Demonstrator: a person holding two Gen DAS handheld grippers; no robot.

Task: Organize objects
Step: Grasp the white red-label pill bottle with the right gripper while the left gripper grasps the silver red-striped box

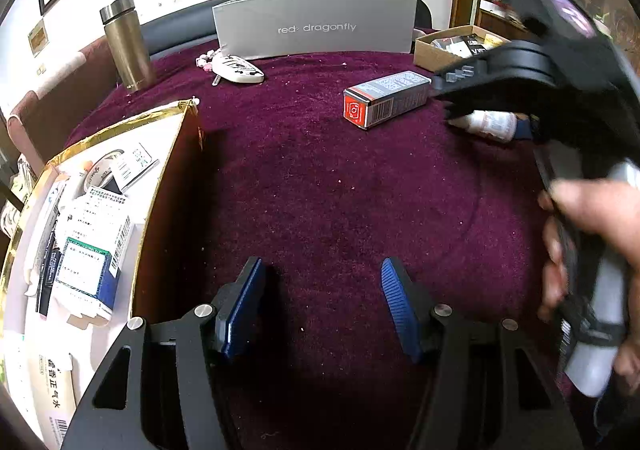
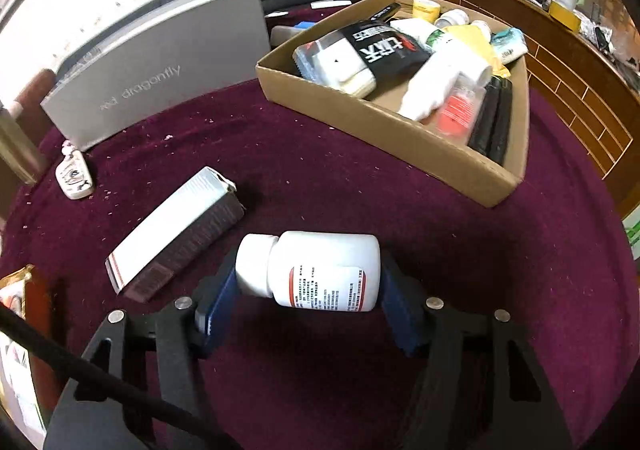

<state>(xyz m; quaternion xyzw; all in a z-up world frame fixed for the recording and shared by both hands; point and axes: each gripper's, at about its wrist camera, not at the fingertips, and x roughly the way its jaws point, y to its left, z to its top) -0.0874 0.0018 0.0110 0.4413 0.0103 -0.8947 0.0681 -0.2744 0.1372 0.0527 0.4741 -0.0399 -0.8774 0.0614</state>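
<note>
My right gripper (image 2: 308, 290) is shut on a white pill bottle (image 2: 320, 270), held sideways just above the purple cloth; the bottle also shows in the left wrist view (image 1: 490, 124) under the right gripper's black body (image 1: 520, 90). A grey carton with a red end (image 1: 384, 100) lies on the cloth to the bottle's left (image 2: 176, 238). My left gripper (image 1: 320, 306) is open and empty over bare cloth. A gold-rimmed box (image 1: 120, 130) with medicine packs stands at its left. A cardboard box (image 2: 400, 138) with bottles and packets stands ahead of my right gripper.
A grey "red dragonfly" shoebox (image 1: 316, 26) stands at the table's back. A steel flask (image 1: 126, 42) stands back left. A white key fob (image 1: 240, 70) lies near the shoebox. A wooden cabinet (image 2: 580, 102) is at the right.
</note>
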